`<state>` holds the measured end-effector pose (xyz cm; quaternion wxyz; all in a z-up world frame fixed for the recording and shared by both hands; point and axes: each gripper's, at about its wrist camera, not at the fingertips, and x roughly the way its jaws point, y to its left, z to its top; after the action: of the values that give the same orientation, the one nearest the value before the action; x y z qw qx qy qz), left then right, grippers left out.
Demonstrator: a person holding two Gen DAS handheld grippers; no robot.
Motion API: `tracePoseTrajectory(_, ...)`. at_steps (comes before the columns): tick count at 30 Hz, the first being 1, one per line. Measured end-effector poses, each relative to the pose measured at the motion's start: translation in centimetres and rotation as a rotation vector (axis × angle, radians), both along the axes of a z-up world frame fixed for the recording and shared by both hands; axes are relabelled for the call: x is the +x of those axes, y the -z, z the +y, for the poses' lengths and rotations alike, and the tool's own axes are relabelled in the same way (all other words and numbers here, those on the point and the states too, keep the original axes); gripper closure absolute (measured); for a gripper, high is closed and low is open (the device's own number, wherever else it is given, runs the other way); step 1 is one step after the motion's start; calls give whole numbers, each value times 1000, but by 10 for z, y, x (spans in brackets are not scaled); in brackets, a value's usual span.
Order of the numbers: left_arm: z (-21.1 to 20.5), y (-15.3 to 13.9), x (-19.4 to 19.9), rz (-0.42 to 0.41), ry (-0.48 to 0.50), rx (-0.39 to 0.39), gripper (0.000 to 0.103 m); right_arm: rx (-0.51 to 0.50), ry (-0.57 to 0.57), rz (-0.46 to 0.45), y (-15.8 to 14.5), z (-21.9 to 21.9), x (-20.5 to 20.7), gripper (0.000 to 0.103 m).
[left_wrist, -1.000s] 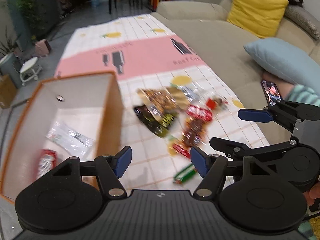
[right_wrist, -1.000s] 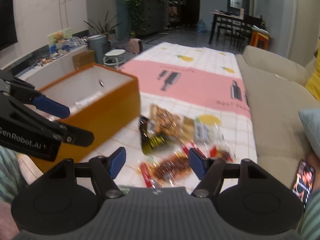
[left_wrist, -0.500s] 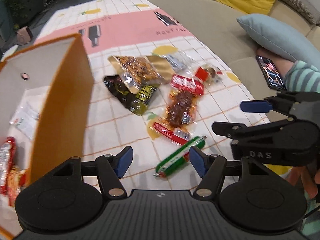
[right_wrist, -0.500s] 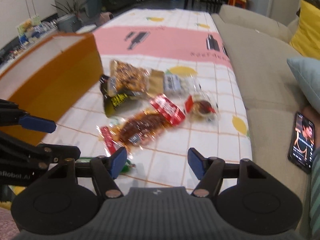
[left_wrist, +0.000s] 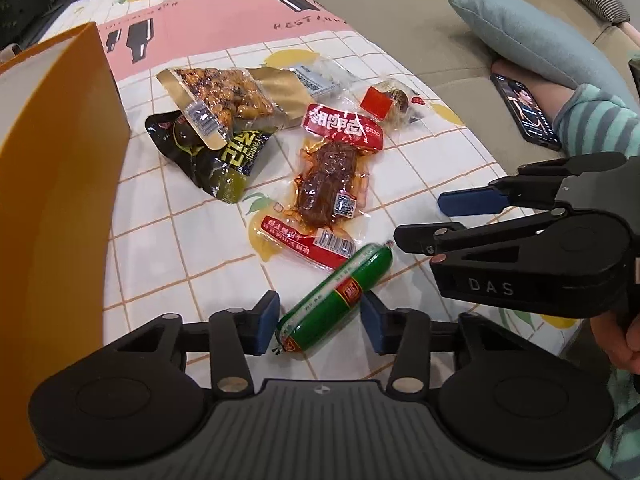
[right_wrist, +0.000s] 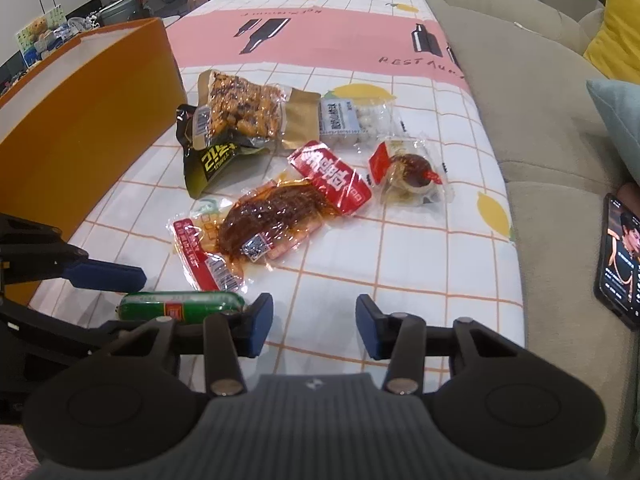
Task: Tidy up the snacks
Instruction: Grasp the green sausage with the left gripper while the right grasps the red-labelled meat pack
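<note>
Left wrist view: the left gripper point(left_wrist: 320, 324) fills the bottom of the frame, its jaws closing around a green sausage point(left_wrist: 334, 298) that lies slantwise on the desk point(left_wrist: 160, 252). The sausage's lower end sits between the blue pads; the left pad seems to stand just clear of it, and whether the right pad touches it cannot be told. Just above the sausage lies a clear pack of brown meat point(left_wrist: 328, 184) with red ends, and above that a red packet point(left_wrist: 344, 126). Toward the upper left of the pile are a dark green-black packet point(left_wrist: 216, 160) and, overlapping it, a gold bag of nuts point(left_wrist: 224, 96). A small clear pack with a dark egg point(left_wrist: 394, 102) lies at the upper right of the pile. An orange box point(left_wrist: 60, 168) rises along the left edge. The right gripper point(left_wrist: 420, 220) reaches in from the right, above the checked cloth.

Right wrist view: the right gripper point(right_wrist: 314, 322) is at the bottom centre, its jaws closing with only bare cloth between them. The green sausage point(right_wrist: 182, 306) lies at lower left, just beside the left pad, with the left gripper point(right_wrist: 120, 300) around its far end. The meat pack point(right_wrist: 272, 220) is at mid-frame, the orange box point(right_wrist: 88, 120) at the left, and a phone point(right_wrist: 618, 256) at the right edge on a sofa point(right_wrist: 540, 120).
</note>
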<state>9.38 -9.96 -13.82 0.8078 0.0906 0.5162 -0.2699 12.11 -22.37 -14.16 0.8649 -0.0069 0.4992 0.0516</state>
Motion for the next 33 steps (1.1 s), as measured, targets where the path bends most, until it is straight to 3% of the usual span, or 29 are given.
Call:
tracePoseTrajectory(7,-3,5,5,43,4,-52,61,11,0,15,6,0,5,70)
tracePoseTrajectory(14,-23,9,0,-40,83,6,60,76,-20,9,6,1,7,86)
tracePoseTrajectory(16,-27,9,-3,-60,94,30,69,74,-26,7,6,2,7,86)
tracePoseTrajectory(20,-26,7,-6,-68,87,46,73,60,-42,2,6,5,6,86)
tracePoseTrajectory(24,-18,-5,-12,-91,77,27,76,56,-40,0,5,5,6,84)
tracePoseTrajectory(29,-1,-21,-9,-110,-14,-5,77,75,0,-24,-2,2,7,71)
tracePoseTrajectory(33,16,-32,1,-122,-119,-54,77,120,51,-32,-5,1,14,53)
